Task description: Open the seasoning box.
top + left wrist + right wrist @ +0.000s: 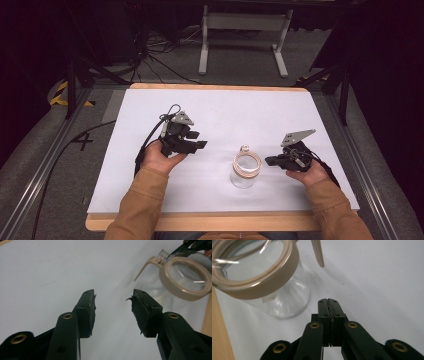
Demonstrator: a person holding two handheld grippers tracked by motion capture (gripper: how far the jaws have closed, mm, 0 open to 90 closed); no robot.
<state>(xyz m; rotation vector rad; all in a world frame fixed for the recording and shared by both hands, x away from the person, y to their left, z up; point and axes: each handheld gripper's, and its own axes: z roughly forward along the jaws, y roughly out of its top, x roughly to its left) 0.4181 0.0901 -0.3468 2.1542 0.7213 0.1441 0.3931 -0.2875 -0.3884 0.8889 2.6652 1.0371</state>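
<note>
Glass jar with a beige collar stands on the white table between the gaping, empty left claw and the fully closed, empty right claw.

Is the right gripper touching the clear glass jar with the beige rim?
Apart. In the right gripper view, the right gripper has its jaws shut on nothing, and bare white table surface shows between its tips and the clear glass jar with the beige rim.
</note>
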